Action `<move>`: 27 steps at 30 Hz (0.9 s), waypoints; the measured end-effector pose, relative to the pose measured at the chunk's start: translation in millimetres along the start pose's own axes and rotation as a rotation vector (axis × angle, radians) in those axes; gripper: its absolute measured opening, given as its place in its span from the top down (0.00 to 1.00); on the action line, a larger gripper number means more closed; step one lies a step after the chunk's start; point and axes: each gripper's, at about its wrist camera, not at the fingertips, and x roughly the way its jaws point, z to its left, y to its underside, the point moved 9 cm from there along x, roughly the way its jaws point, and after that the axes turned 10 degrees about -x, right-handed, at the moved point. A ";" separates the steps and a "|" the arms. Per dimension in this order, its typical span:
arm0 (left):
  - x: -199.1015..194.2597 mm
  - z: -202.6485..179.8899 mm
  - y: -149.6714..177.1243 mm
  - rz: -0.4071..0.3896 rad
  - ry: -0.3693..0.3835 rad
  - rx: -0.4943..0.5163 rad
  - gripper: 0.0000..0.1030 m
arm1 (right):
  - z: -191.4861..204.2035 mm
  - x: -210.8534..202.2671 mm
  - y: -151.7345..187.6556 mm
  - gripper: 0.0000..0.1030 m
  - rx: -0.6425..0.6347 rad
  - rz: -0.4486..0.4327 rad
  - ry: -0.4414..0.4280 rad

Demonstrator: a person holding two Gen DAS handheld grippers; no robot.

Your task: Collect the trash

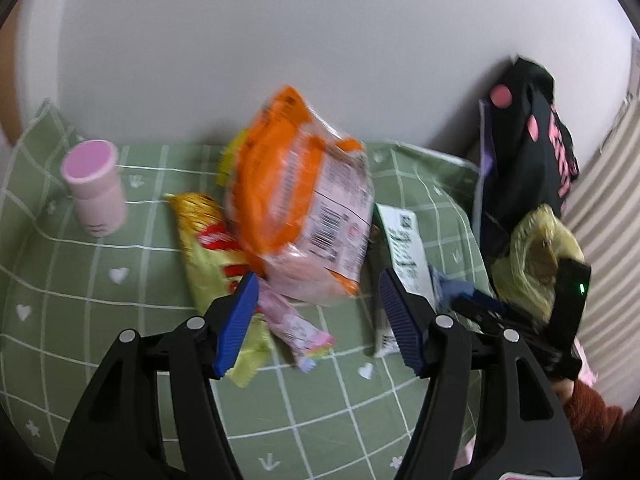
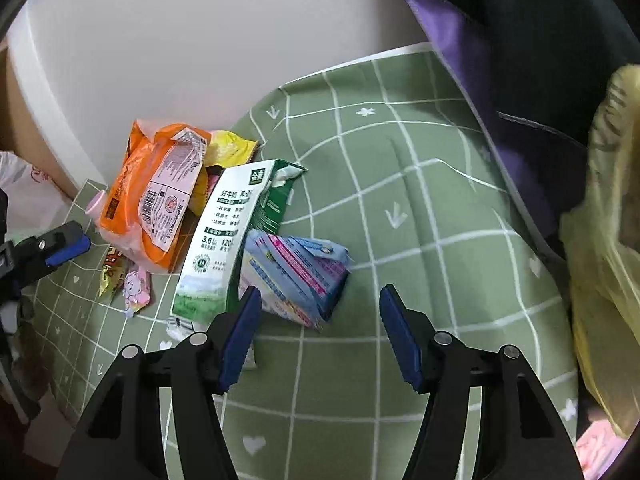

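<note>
Lying beyond left tool [image 1: 314, 316]: orange wrapper [image 1: 288, 196]

Green checked cloth [image 2: 400, 208]; pink bottle [image 1: 96, 188]; black garment [image 1: 532, 136].

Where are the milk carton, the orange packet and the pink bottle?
milk carton [image 2: 218, 236]: right wrist view, printed white front.
orange packet [image 1: 280, 184]: left wrist view, orange face.
pink bottle [image 1: 98, 196]: left wrist view, its side.

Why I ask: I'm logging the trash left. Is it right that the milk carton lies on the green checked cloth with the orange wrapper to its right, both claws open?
Not quite. In the right wrist view the orange wrapper lies left of the milk carton, not right. The carton is on the green checked cloth, and the right claw and left claw are open.
</note>
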 end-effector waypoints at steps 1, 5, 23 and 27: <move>1.9 -3.5 1.4 0.004 0.001 0.012 0.42 | 4.4 4.3 -2.6 0.44 -0.018 0.002 0.002; 6.9 -12.4 2.3 0.015 0.008 0.035 0.42 | 14.2 20.5 -6.3 0.45 -0.056 0.032 -0.011; 49.0 -67.1 30.9 0.178 0.096 0.127 0.41 | -20.9 -16.8 26.0 0.90 0.006 0.065 0.046; 72.7 -88.3 22.2 0.196 0.076 0.186 0.41 | -28.9 -37.6 40.9 0.90 0.027 0.062 0.067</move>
